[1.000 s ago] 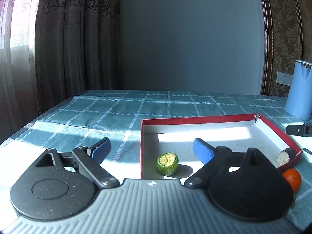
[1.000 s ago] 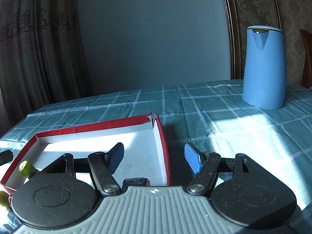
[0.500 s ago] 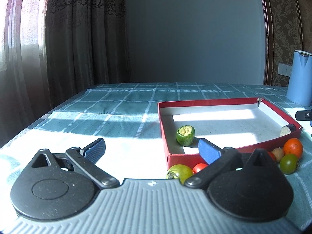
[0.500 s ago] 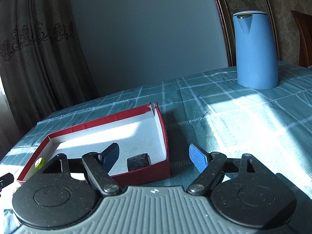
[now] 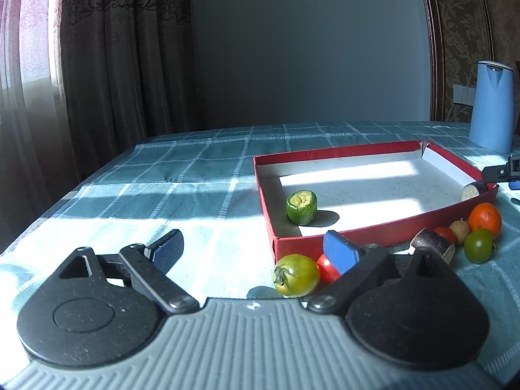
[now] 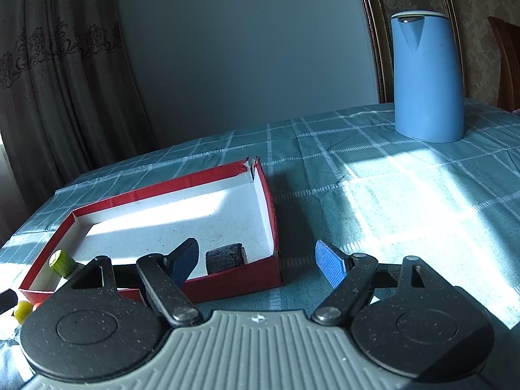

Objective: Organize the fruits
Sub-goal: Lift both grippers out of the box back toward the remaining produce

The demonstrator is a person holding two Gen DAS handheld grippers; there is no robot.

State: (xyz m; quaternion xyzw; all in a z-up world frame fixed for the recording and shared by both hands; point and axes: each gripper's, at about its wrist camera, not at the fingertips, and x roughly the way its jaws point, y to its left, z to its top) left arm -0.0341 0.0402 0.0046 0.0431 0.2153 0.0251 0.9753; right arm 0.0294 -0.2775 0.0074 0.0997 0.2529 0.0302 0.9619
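A red box with a white floor [image 5: 357, 149] lies on the checked cloth. Inside it stand a cut green fruit [image 5: 301, 206] and a dark cut piece [image 5: 473, 190] at the right corner. In front of the box lie a yellow-green tomato [image 5: 297, 274], a red tomato [image 5: 326, 268], a dark cylinder piece [image 5: 432, 243], an orange [image 5: 485, 217] and a green tomato [image 5: 479, 245]. My left gripper [image 5: 253, 252] is closing; the yellow-green tomato lies between its fingers, untouched. My right gripper [image 6: 258, 261] hangs open over the box's [image 6: 162, 191] near right corner, by the dark piece [image 6: 226, 256].
A tall blue kettle [image 6: 425, 78] stands at the back right of the table. Curtains hang behind the table's far left edge. A small tan fruit [image 5: 460, 227] and another red tomato [image 5: 445, 232] sit beside the orange. Sunlit cloth spreads to the right of the box.
Both grippers have drawn back from over the box towards me. The fruits in front of the box have come into the left view. The right jaws stand wider than before.
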